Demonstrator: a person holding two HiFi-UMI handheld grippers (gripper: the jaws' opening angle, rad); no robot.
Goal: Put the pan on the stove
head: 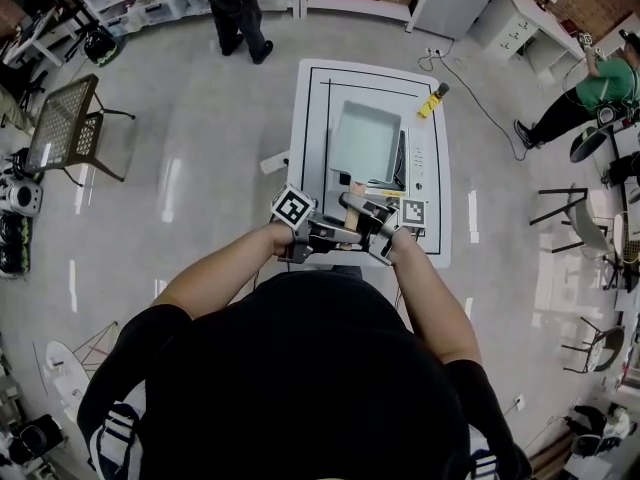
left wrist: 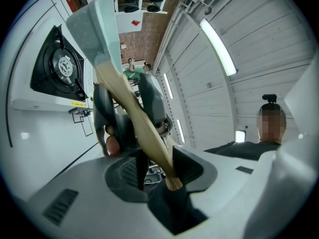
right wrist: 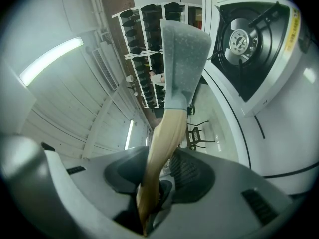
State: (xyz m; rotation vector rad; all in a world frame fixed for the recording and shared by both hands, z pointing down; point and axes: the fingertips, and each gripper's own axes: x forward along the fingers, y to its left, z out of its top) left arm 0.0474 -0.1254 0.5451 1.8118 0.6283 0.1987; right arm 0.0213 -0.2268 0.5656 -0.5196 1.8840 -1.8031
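Now left claw [left wrist: 128, 111], right claw [right wrist: 157, 171] both clench wooden handle [right wrist: 167, 133]; pan [head: 365, 140] points away from person [head: 300, 368], above stove [head: 425, 158].

1. Desk [head: 314, 138]: white rectangular top, standing on a pale, glossy floor [head: 200, 168].
2. Marking: a black line [head: 326, 148] runs around the top, inset from the edge.
3. Stove [head: 421, 163]: white single-burner unit resting on the desk inside the line, with its control strip on the right side.
4. Burner [right wrist: 241, 41]: round, seated under a black pan support [right wrist: 259, 19].
5. Yellow object [head: 432, 102]: lies on the desk near the far right corner. It has a black end and cannot be identified.
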